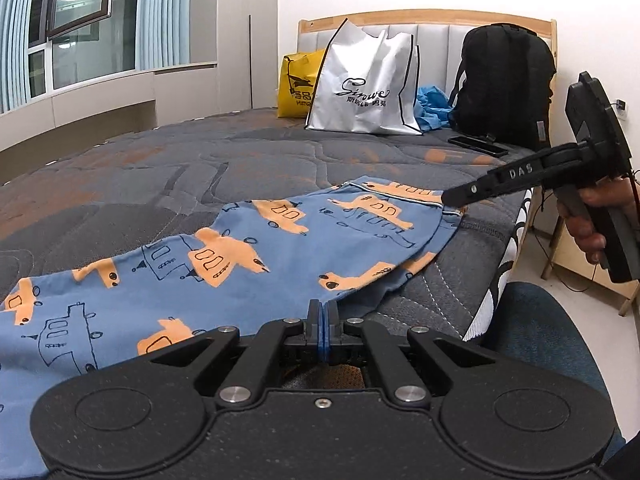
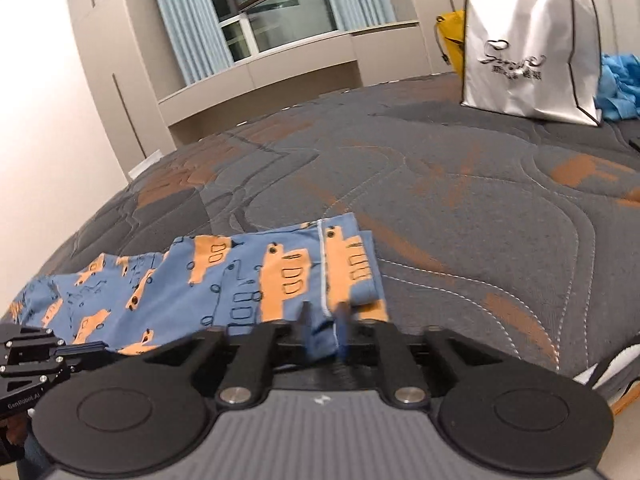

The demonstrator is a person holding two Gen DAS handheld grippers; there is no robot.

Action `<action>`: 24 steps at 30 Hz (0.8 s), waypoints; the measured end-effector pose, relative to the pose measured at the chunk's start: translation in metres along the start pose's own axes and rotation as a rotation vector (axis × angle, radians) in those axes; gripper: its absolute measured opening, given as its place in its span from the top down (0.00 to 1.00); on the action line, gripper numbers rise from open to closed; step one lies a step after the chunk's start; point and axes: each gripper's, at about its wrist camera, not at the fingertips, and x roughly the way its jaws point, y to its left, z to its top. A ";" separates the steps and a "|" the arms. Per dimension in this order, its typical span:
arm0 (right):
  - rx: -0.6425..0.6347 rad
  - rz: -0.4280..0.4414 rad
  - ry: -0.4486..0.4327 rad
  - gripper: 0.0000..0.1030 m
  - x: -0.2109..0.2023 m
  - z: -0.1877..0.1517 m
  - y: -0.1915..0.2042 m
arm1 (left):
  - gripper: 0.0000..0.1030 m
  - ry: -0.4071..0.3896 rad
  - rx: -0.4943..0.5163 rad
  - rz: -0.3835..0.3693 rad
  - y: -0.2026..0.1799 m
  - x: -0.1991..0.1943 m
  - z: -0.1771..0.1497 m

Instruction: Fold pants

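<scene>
Pants [image 1: 224, 256]: flat along the bed's [image 1: 280, 156] near edge.
Left gripper [image 1: 323, 312]: jaws clamped on the hem.
Right gripper [image 2: 324, 320]: jaws pinching the waistband.
Left view only: backpack [image 1: 504, 80].

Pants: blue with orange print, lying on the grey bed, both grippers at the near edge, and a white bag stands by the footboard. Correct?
One thing is wrong: the white bag stands by the headboard, as the left wrist view shows. The blue pants do lie on the bed, with the left gripper and right gripper at their near edge.
</scene>
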 end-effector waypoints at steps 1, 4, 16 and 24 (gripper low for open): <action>0.001 -0.012 -0.014 0.67 -0.002 0.001 -0.004 | 1.00 0.003 0.000 0.003 0.000 0.001 0.000; -0.008 -0.033 -0.028 0.66 0.002 0.006 -0.011 | 1.00 0.006 -0.005 0.011 -0.002 0.001 0.000; -0.045 -0.030 -0.069 0.95 0.006 0.012 -0.010 | 1.00 -0.020 -0.007 0.031 -0.005 -0.004 0.005; -0.035 -0.062 -0.018 0.94 0.002 -0.008 -0.015 | 0.96 0.013 -0.007 0.021 -0.004 0.002 -0.003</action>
